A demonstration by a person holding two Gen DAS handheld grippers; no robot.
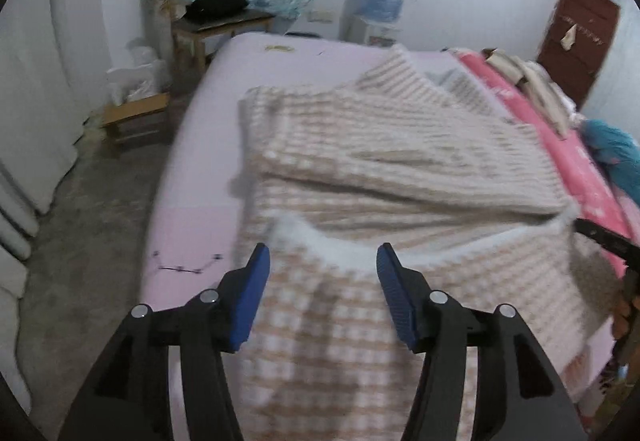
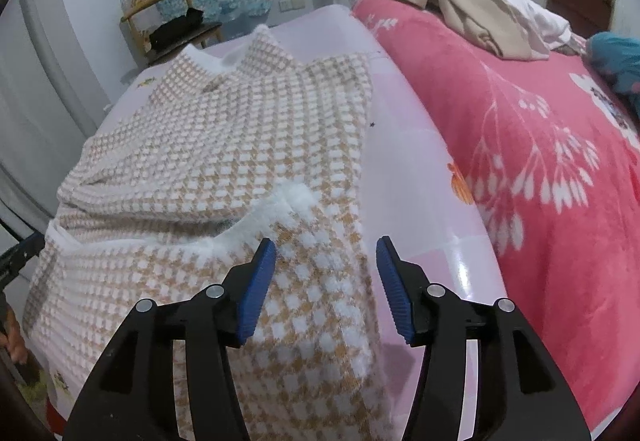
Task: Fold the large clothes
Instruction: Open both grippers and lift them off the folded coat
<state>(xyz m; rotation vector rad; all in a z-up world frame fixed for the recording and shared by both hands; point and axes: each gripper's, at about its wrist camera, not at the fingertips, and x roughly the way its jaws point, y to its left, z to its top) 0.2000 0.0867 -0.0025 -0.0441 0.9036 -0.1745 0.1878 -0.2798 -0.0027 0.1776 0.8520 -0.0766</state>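
Both claws hang wide open and empty: your left gripper (image 1: 322, 257) over the near fold of the checked garment (image 1: 400, 177), your right gripper (image 2: 326, 249) above its right-hand border beside the fluffy white lining (image 2: 296, 197). That garment lies partly folded on the lilac mattress (image 1: 216, 145), toward the near edge, one flap doubled over the body. A pink blanket (image 2: 540, 145) runs along the mattress's right side under loose clothes (image 2: 480, 13). Risk, as judged: pinch only the upper layer and the thick fabric may drag, slump open or skew the fold toward the near edge.
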